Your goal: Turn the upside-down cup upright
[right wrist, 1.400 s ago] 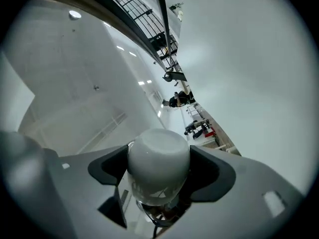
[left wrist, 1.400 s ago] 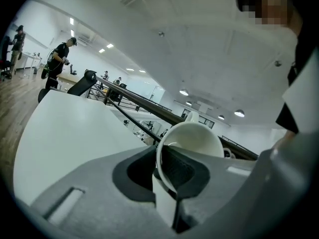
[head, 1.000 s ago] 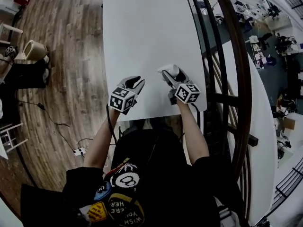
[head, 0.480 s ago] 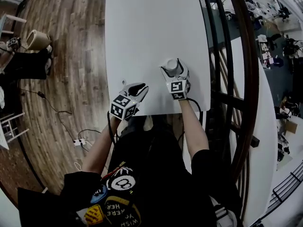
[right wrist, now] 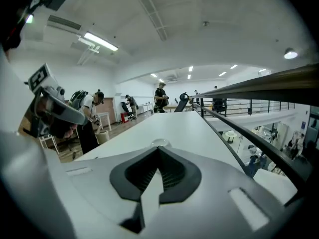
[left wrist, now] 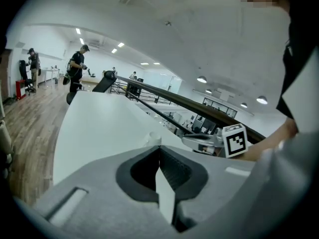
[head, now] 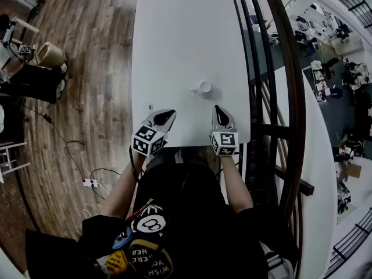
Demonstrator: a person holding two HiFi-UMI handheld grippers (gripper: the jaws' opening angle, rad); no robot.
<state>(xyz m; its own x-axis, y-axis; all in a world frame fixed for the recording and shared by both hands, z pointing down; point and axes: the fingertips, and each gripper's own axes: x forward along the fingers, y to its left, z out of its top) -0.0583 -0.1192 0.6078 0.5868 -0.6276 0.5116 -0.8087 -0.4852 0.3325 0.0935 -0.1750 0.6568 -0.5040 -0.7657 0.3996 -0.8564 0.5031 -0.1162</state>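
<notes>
- A long white table (head: 180, 34) runs away from the person, with a wooden floor (head: 87, 97) on its left and a dark curved railing (head: 285, 97) on its right. Beyond the railing lies a lower level of desks.
- The cup (head: 204, 88) stands on the near part of the table, right of the middle, ahead of both grippers and touching neither.
- It appears upright, with its round mouth facing up so that its long axis runs straight up from the table. A small handle sticks out to the left in the head view.
- The left gripper (head: 168, 115) sits over the near edge of the table and points up the table. Its jaws have just been closing and now meet, with nothing between them.
- The right gripper (head: 219, 111) is level with it, just beside the right edge. Its jaws are pressed together and empty.
- In the right gripper view only the cup's rim peeks over the jaw tips; the body is hidden behind the gripper.
- In the left gripper view the cup is a small pale shape just above the jaws, partly cut off by them.
- The cup is too small in every view to tell whether anything is inside it.
- Far people (left wrist: 77, 63) in the left gripper view are tiny.
</notes>
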